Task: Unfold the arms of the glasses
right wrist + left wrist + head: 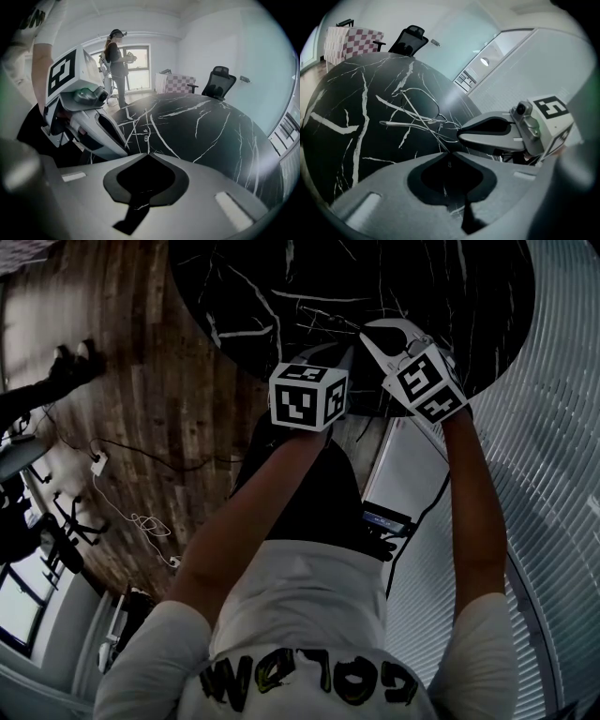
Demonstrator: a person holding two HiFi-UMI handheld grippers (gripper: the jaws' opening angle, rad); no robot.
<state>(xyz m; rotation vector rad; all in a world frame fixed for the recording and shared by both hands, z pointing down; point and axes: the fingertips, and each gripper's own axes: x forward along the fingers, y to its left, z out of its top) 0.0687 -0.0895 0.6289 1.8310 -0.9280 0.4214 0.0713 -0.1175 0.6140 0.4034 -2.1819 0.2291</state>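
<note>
Thin wire-framed glasses [323, 322] lie near the edge of a black marble table [244, 287]. In the left gripper view one lens rim of the glasses [421, 104] shows, and a slim arm runs from it into my left gripper [449, 153], whose jaws are shut on that arm. My right gripper [146, 153] is also shut, with a wire of the glasses [143, 133] leading down into its tips. In the head view the left gripper [351, 354] and the right gripper [367, 337] stand close together over the glasses. Each shows in the other's view, as the right gripper [487, 133] and the left gripper [101, 133].
A black office chair [218, 82] and a checked seat [176, 83] stand beyond the table. A person [117, 61] stands by the window. Cables [131, 512] trail on the wooden floor [141, 381] on the left. A ribbed wall [553, 474] is on the right.
</note>
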